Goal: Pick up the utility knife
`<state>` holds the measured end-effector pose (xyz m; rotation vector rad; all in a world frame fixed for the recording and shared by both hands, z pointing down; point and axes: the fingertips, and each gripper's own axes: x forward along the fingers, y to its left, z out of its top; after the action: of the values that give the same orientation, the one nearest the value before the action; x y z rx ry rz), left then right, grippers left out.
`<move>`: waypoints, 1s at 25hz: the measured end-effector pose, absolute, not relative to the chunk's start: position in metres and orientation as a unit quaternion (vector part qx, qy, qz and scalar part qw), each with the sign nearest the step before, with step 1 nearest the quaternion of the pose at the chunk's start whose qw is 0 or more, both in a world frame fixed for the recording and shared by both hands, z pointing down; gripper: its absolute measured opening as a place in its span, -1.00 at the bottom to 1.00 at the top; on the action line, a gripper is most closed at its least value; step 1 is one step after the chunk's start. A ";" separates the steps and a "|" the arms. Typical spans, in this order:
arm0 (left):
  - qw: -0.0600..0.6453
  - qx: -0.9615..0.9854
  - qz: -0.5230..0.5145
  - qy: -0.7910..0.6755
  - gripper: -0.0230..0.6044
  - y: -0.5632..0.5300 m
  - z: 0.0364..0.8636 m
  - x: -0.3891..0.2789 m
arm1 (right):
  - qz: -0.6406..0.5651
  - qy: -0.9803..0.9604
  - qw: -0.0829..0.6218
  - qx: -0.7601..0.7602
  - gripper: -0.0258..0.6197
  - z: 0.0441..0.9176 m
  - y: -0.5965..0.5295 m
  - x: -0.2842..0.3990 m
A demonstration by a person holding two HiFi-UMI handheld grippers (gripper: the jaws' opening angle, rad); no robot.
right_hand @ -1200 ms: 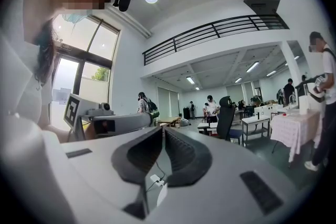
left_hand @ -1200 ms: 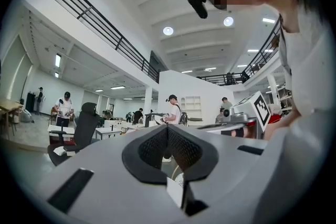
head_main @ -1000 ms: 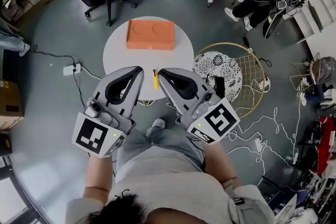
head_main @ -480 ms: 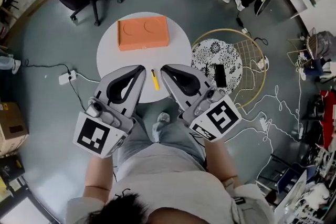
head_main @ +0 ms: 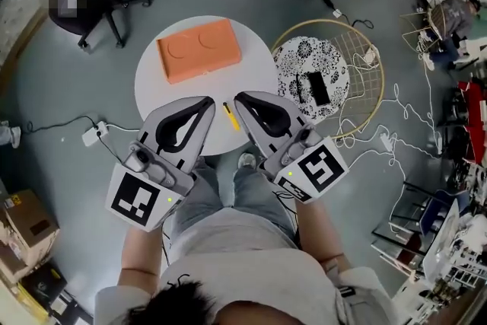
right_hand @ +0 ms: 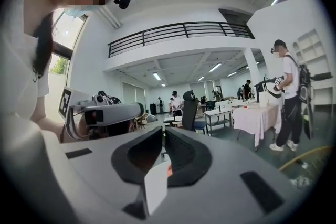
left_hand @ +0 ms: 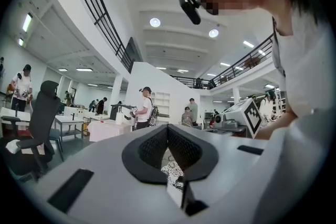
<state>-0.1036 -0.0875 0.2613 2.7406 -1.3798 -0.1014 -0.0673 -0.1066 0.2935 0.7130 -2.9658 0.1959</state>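
The yellow utility knife (head_main: 230, 116) lies near the front edge of the round white table (head_main: 259, 66), in the head view. It shows in the gap between my two grippers, which are held above it at waist height. My left gripper (head_main: 207, 101) is to its left and my right gripper (head_main: 240, 98) to its right. Both are shut with nothing in them. In the left gripper view the left gripper (left_hand: 168, 126) has its jaws meeting at the tip. The right gripper (right_hand: 162, 130) looks the same in its own view. Neither gripper view shows the knife.
An orange flat box (head_main: 199, 50) lies on the table's far side. To the right stands a round gold wire stand (head_main: 365, 99) with a patterned cushion and a black phone (head_main: 318, 87). Cables and a power strip (head_main: 92, 135) lie on the floor; an office chair (head_main: 95, 7) is at the far left.
The head view has swung, so the table and orange box sit slightly further left and turned. Both grippers keep the same shut pose, with the knife still lying between them.
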 end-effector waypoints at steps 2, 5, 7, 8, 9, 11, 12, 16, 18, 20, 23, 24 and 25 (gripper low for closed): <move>0.033 0.901 -0.032 -0.431 -0.89 -0.091 0.265 -0.108 | 0.061 -0.964 0.051 0.253 -0.89 0.302 -0.112 -0.070; 0.029 0.915 -0.017 -0.403 -0.89 -0.097 0.274 -0.111 | 0.061 -0.956 0.060 0.282 -0.89 0.316 -0.119 -0.072; 0.032 0.923 -0.007 -0.384 -0.89 -0.101 0.282 -0.112 | 0.064 -0.949 0.064 0.301 -0.88 0.326 -0.123 -0.072; 0.034 0.926 -0.005 -0.375 -0.89 -0.103 0.286 -0.112 | 0.066 -0.946 0.067 0.310 -0.88 0.332 -0.125 -0.071; 0.038 0.930 -0.004 -0.366 -0.89 -0.106 0.290 -0.111 | 0.067 -0.943 0.070 0.319 -0.86 0.338 -0.126 -0.070; 0.042 0.935 -0.004 -0.351 -0.89 -0.110 0.296 -0.109 | 0.071 -0.937 0.080 0.334 -0.85 0.351 -0.128 -0.067; 0.043 0.938 -0.003 -0.344 -0.89 -0.112 0.299 -0.108 | 0.073 -0.933 0.084 0.341 -0.84 0.357 -0.129 -0.065; 0.053 0.947 0.001 -0.318 -0.89 -0.118 0.313 -0.103 | 0.080 -0.921 0.104 0.367 -0.80 0.382 -0.134 -0.057; 0.058 0.949 0.002 -0.309 -0.89 -0.121 0.320 -0.103 | 0.084 -0.915 0.113 0.377 -0.80 0.396 -0.135 -0.055; 0.063 0.951 0.004 -0.301 -0.89 -0.124 0.328 -0.102 | 0.091 -0.911 0.122 0.385 -0.79 0.409 -0.137 -0.053; 0.067 0.954 0.008 -0.291 -0.89 -0.128 0.340 -0.099 | 0.100 -0.905 0.140 0.389 -0.78 0.432 -0.138 -0.051; 0.067 0.956 0.010 -0.287 -0.89 -0.129 0.345 -0.097 | 0.104 -0.903 0.147 0.390 -0.78 0.440 -0.138 -0.051; 0.067 0.957 0.014 -0.284 -0.89 -0.131 0.349 -0.096 | 0.107 -0.901 0.155 0.390 -0.78 0.449 -0.138 -0.050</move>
<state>-0.0961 -0.1308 0.3494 2.8838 -0.8548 0.0407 -0.0503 -0.1383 0.4495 1.1176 -2.5828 0.3080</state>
